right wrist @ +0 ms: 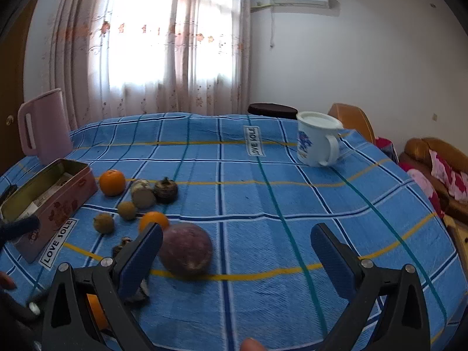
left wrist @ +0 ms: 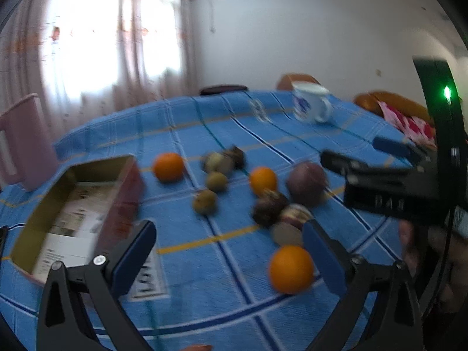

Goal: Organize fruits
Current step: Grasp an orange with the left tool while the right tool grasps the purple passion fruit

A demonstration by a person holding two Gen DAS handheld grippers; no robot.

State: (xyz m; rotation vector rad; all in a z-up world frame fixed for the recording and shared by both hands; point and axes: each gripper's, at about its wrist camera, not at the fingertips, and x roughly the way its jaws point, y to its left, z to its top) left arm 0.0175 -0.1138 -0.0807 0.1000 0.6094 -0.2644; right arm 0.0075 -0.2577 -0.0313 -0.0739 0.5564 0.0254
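Observation:
Fruits lie scattered on a blue checked tablecloth (left wrist: 204,292). In the left wrist view my left gripper (left wrist: 231,259) is open, with an orange (left wrist: 291,269) just inside its right finger. Further off lie two more oranges (left wrist: 168,166) (left wrist: 263,180), a large purple fruit (left wrist: 307,182), dark mangosteens (left wrist: 267,207) and small brown fruits (left wrist: 204,201). An open pink tin box (left wrist: 73,210) stands at the left. My right gripper (right wrist: 238,259) is open and empty, with the purple fruit (right wrist: 185,250) by its left finger. The right gripper also shows in the left wrist view (left wrist: 380,158).
A white enamel mug (right wrist: 317,139) stands at the far right of the table. A pink kettle (right wrist: 44,125) stands at the far left behind the tin box (right wrist: 49,201). Chairs and a sofa (right wrist: 433,158) lie beyond the table's right edge.

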